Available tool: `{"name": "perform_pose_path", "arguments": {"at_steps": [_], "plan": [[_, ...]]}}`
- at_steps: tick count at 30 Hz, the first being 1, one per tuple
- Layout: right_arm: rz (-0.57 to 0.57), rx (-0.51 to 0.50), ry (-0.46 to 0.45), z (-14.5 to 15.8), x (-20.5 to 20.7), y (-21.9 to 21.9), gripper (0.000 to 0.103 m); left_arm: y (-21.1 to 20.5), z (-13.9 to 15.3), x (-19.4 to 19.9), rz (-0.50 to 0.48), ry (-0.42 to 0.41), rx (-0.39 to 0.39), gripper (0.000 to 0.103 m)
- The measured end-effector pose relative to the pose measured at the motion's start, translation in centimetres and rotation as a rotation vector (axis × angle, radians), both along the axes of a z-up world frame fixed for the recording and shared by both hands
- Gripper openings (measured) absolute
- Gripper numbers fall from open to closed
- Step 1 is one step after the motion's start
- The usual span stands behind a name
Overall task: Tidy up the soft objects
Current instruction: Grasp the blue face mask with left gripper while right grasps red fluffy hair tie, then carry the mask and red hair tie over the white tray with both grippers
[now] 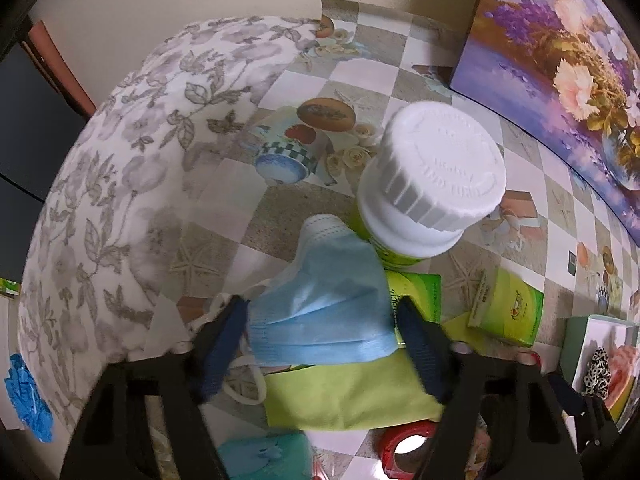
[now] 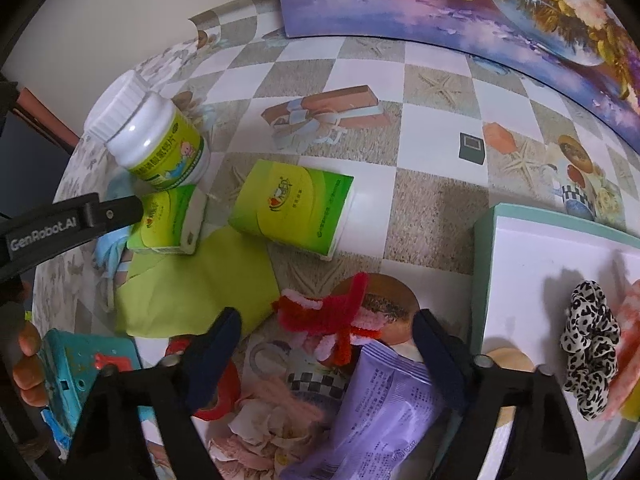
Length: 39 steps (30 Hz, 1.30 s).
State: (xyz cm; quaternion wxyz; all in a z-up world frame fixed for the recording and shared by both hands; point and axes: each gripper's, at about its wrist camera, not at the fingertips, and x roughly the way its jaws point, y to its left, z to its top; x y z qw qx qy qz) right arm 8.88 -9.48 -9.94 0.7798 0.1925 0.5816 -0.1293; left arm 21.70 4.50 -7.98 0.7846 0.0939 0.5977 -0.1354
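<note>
A light blue face mask (image 1: 320,312) lies crumpled between the fingers of my left gripper (image 1: 322,308), partly over a green cloth (image 1: 352,392). The blue pads (image 1: 224,340) stand at the mask's two edges without squeezing it, so the gripper is open. My right gripper (image 2: 328,320) is open over a red and pink fuzzy chenille piece (image 2: 336,316) and a purple packet (image 2: 380,400). A leopard-print scrunchie (image 2: 588,348) lies in the white box with a teal rim (image 2: 484,264) at the right. In the right wrist view, the left gripper's arm (image 2: 80,220) is at the left.
A white bottle with a green label (image 1: 436,176) stands just behind the mask. Two green cartons (image 2: 292,208) (image 2: 168,220), a red tape roll (image 2: 224,396), a teal item (image 2: 76,364) and pink cloth (image 2: 260,420) crowd the checkered table. A grey floral cloth (image 1: 120,160) covers the left. A flower painting (image 1: 560,60) stands behind.
</note>
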Motion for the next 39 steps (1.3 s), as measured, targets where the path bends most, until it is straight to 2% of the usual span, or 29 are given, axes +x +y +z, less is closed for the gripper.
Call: {"name": "perform_pose_path", "arguments": {"at_steps": [2,4,5,7,8,13,20,31,39], "plan": [[0.0,0.005,0.005,-0.2,0.0,-0.1,0.077,0.1,-0.2,0.1,-0.002,0.015,-0.015,0.059],[0.001,0.007,0.012,-0.4,0.0,-0.2,0.071,0.1,-0.6,0.2,0.002,0.021,-0.025,0.046],[0.001,0.004,0.014,-0.5,-0.1,-0.2,0.066,0.2,-0.7,0.2,0.004,0.023,-0.034,0.044],[0.002,-0.013,0.014,-0.4,-0.2,-0.2,0.058,0.4,-0.7,0.3,0.011,0.023,-0.058,0.032],[0.002,-0.011,0.012,-0.4,-0.3,-0.2,0.053,0.5,-0.6,0.4,0.013,0.021,-0.06,0.03],[0.003,0.0,0.005,-0.2,-0.3,-0.5,0.051,0.8,-0.4,0.5,0.029,0.012,-0.073,0.017],[-0.002,-0.004,-0.035,1.7,-0.9,-1.0,0.051,1.7,2.0,0.3,0.05,-0.041,-0.103,0.014],[-0.036,-0.061,-0.147,8.9,-3.7,-1.6,0.051,3.2,9.5,-2.3,0.076,-0.155,-0.168,0.014],[-0.101,-0.085,-0.152,11.1,-7.1,-4.2,0.051,1.5,13.0,-5.8,0.023,-0.198,-0.201,0.014]]}}
